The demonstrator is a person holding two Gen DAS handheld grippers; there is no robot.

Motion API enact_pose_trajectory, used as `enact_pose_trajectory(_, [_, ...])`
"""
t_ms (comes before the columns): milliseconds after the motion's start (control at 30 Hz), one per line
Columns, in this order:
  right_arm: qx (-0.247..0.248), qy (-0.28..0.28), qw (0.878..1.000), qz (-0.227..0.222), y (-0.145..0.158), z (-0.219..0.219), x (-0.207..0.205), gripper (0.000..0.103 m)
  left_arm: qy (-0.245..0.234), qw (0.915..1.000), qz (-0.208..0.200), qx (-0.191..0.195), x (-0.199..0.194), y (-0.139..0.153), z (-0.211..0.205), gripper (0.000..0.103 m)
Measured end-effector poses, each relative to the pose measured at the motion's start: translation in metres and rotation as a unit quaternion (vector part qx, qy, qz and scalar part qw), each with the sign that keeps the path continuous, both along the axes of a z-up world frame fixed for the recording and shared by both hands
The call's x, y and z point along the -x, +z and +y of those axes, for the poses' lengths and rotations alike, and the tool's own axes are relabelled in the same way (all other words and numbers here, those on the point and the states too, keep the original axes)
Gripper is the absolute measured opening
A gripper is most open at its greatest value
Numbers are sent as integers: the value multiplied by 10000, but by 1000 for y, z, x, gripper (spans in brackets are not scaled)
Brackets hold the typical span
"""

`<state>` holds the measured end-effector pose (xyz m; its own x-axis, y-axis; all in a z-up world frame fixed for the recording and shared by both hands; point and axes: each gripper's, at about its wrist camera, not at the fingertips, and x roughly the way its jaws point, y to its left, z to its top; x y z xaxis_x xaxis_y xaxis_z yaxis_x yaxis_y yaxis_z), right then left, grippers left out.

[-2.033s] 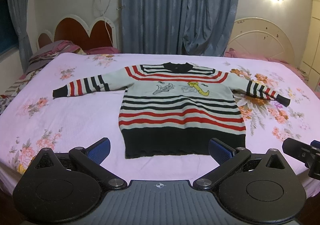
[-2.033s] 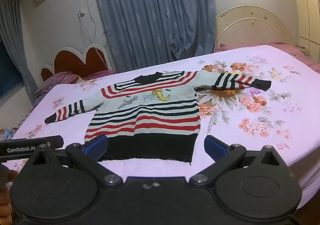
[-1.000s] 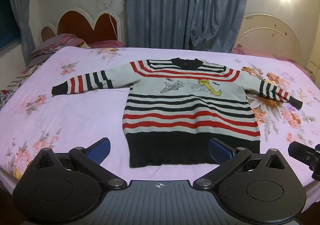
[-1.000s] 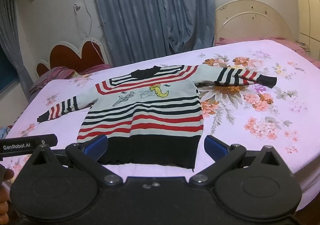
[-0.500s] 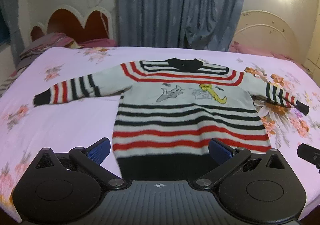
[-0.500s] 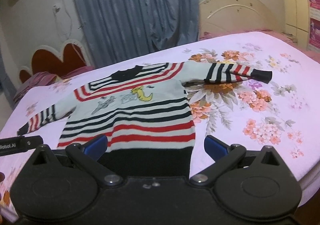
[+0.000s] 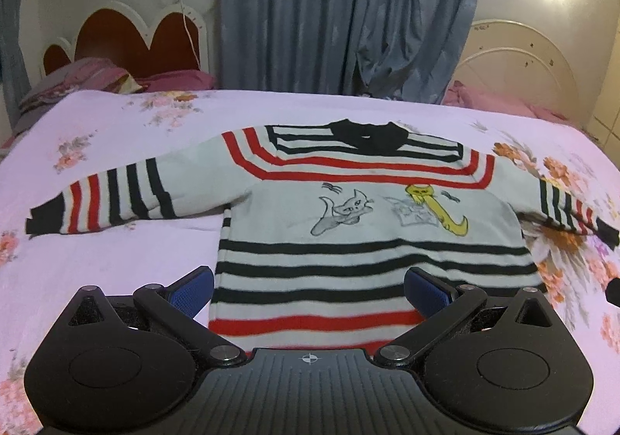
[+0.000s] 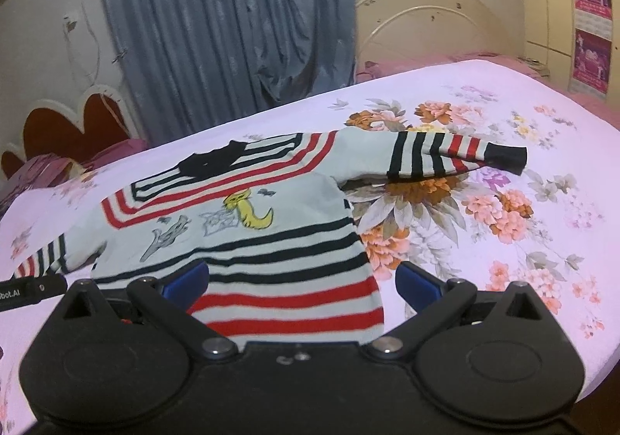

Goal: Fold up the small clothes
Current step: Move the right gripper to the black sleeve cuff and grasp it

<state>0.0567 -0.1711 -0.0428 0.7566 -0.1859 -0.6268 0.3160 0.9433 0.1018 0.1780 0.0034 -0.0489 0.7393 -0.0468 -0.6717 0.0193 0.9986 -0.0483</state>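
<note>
Where right view reaches, posters [image 8: 591, 24].

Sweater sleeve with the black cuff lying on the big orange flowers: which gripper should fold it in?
Probably the right gripper. In its view that sleeve lies ahead and to its right, close by. From the left gripper it sits at the far right edge. Both grippers are open and holding nothing.
</note>
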Motion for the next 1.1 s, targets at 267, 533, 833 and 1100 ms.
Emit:
enact_pose_trajectory(267, [-2,-293,9995,84,-12,-42,-34,90,115,9997,211,16,-43,-24,-17,103])
enact_pose_trajectory(533, [-334,-673,9968,254,-39,-125,-79,82,409,9988,283,-11,-87,-47,-44,103])
enact_pose_trajectory(833, [-522,-1210,9901,485,-69,-226,-133,82,537,9981,300,-104,-147,-69,-89,103])
enact_pose_trajectory(1100, [-1243,-2028,9705,393,-101,-306,-155,78,542,9975,425,-148,-169,-73,-112,103])
